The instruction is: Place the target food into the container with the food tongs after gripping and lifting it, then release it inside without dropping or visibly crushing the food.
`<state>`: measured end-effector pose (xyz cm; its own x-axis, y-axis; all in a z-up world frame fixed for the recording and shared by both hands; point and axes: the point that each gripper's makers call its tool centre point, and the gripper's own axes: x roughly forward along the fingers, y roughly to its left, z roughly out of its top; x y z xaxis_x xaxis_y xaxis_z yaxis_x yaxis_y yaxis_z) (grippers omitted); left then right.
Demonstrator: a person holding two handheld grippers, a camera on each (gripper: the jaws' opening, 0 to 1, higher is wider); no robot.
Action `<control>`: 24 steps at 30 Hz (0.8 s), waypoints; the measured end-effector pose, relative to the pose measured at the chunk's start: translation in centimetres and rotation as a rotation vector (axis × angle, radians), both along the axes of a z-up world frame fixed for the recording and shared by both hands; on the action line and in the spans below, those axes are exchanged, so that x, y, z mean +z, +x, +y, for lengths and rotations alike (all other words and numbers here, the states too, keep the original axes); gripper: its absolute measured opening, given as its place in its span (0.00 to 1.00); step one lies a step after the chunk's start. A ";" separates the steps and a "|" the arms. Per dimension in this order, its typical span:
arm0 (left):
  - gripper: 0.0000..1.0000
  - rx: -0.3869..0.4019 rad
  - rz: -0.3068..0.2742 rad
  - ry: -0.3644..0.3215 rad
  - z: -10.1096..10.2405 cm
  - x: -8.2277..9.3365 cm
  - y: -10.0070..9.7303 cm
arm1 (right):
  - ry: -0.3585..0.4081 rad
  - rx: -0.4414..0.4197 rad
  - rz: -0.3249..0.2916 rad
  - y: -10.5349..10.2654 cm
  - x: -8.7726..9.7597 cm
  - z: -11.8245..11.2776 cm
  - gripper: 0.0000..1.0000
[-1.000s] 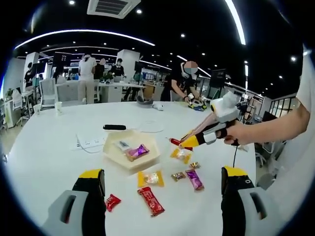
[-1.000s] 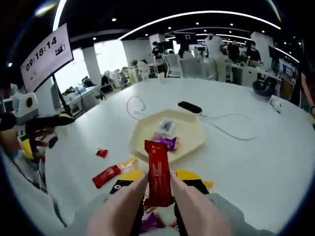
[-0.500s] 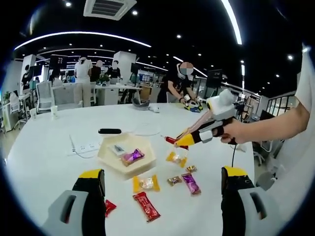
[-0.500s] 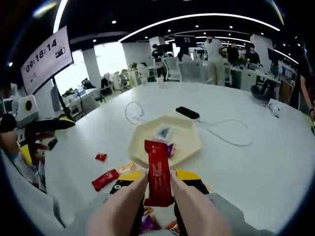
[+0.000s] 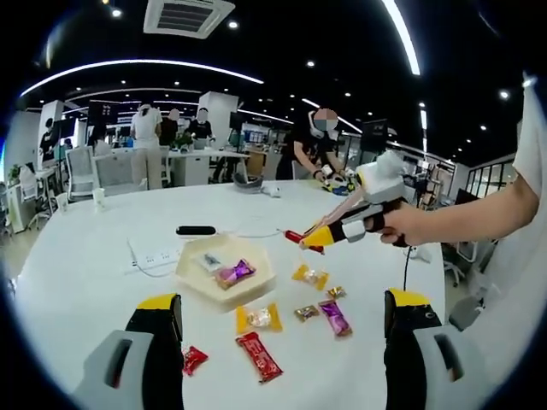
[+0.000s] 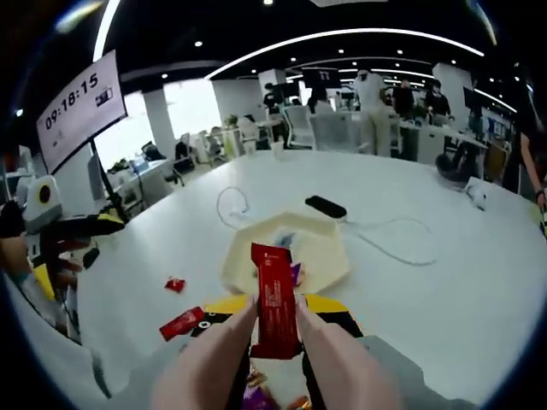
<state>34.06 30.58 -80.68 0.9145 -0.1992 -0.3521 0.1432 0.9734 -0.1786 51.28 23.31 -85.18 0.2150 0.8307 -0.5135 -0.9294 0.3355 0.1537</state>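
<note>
The left claw (image 5: 282, 342) is showing grey jaws capped with yellow-and-black tips. The right claw (image 6: 275, 318) is wearing pale pinkish jaw covers over a yellow-and-black base, with a white body and dark handle. A white sleeve (image 5: 532, 154) is covering the person's upper arm.

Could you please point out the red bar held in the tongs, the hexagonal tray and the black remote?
red bar (image 6: 274, 295), right gripper view, wrapper middle.
hexagonal tray (image 6: 329, 256), right gripper view, bare floor.
black remote (image 6: 326, 207), right gripper view, body.
</note>
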 end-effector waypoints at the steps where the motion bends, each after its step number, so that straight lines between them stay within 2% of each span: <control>1: 0.99 0.003 -0.001 0.000 -0.1 0.0 -0.1 | 0.000 0.002 -0.001 0.0 0.0 0.1 0.22; 14: 0.99 0.016 -0.001 -0.011 0.0 -0.1 -0.5 | 0.018 -0.009 -0.040 1.1 1.4 0.7 0.22; 20: 0.99 0.021 -0.004 -0.009 -0.1 0.0 -0.9 | 0.027 -0.024 -0.044 1.6 1.7 0.5 0.22; 22: 0.99 0.023 -0.002 -0.011 -0.1 -0.1 -1.0 | 0.048 -0.037 -0.018 1.6 2.0 0.6 0.22; 24: 0.99 0.022 0.000 -0.010 -0.2 -0.2 -1.1 | 0.043 -0.038 -0.035 1.9 2.2 0.6 0.22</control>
<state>32.98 30.40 -80.84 0.9187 -0.1825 -0.3504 0.1216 0.9745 -0.1887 53.14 23.88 -82.94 0.2640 0.8429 -0.4689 -0.9212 0.3644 0.1364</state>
